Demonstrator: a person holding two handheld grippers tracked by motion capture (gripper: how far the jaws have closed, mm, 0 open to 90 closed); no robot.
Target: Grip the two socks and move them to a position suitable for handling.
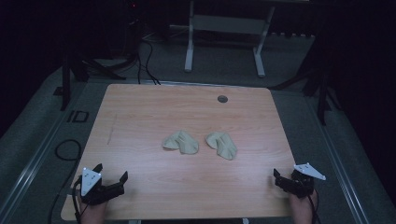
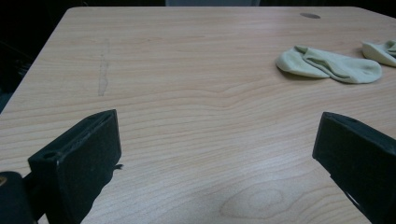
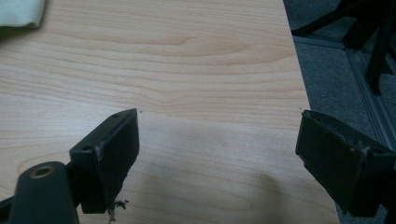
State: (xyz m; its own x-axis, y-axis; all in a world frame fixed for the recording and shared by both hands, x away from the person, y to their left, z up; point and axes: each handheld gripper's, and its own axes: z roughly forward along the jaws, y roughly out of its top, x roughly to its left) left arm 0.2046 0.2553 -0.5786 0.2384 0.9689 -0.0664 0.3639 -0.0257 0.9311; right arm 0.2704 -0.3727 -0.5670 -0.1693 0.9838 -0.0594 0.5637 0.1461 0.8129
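- The left gripper point(image 1: 110, 177) and the right gripper point(image 1: 280, 176) are parked at the near table point(image 1: 140, 112) edge, jaws spread wide, nothing held.
- Two pale socks are laid out ahead: the left sock point(image 1: 181, 142) up and to the right of the left gripper, the right sock point(image 1: 222, 144) just beside it.
- Probably a pairing job, so each sock is best pinched at its cuff, low and flat.
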